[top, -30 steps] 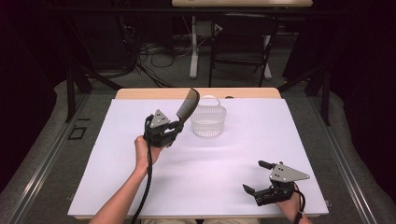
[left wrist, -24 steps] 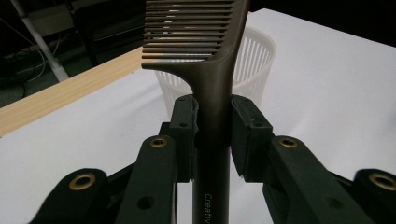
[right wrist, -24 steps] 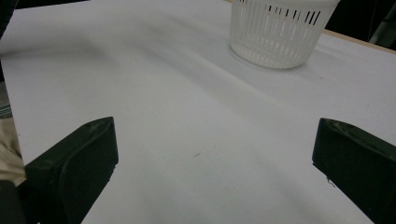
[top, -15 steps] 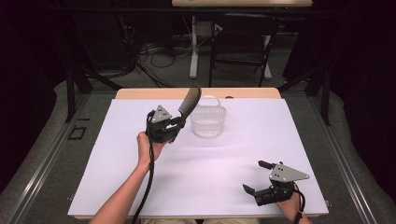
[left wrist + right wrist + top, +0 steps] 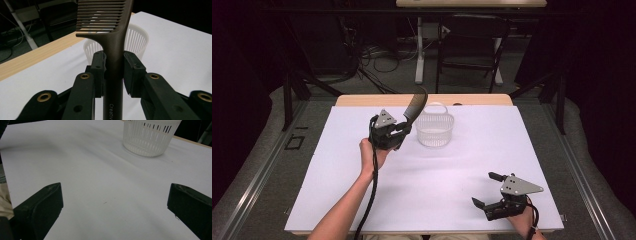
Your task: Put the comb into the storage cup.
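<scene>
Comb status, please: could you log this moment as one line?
left gripper: shut on comb | comb: beside basket | right gripper: open

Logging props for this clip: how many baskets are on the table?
1. A single white slotted basket stands upright at the far middle of the white table, just right of the comb held by the left gripper. Its inside is partly hidden.

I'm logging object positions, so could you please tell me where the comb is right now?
In the high view the comb is left of centre, gripped by its handle in the left gripper, its toothed end raised beside the white basket.
</scene>
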{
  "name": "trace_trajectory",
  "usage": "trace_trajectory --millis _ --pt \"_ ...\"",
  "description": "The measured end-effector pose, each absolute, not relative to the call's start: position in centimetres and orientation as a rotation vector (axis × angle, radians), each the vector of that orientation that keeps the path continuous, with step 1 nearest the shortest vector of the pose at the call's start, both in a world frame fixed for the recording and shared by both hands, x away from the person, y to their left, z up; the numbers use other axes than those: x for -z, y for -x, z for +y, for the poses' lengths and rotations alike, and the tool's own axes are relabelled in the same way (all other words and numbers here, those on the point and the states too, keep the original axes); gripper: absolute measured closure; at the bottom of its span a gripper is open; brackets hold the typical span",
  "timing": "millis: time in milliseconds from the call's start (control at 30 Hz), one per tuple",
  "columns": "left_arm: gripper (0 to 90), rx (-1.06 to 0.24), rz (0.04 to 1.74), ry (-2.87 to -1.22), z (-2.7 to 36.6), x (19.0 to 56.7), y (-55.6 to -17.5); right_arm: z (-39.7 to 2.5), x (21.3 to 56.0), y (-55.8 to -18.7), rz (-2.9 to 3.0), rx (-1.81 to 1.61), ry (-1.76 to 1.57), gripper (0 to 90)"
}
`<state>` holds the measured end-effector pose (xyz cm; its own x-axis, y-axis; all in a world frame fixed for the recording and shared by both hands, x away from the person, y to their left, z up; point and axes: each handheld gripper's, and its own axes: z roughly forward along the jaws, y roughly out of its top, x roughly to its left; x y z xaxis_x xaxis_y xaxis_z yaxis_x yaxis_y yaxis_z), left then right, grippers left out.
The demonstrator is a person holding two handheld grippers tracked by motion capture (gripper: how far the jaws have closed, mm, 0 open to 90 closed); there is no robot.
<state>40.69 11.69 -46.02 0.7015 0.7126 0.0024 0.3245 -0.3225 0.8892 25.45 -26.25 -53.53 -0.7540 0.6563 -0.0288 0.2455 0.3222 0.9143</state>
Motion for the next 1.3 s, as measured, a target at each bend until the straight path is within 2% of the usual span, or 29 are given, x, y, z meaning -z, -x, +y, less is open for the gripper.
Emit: trace_trajectory --millis 1300 --pt "72.0 -0.496 0.777 -1.887 10.3 44.5 -41.9 -26.3 53.6 -25.5 2.198 -1.412 -0.809 0.0"
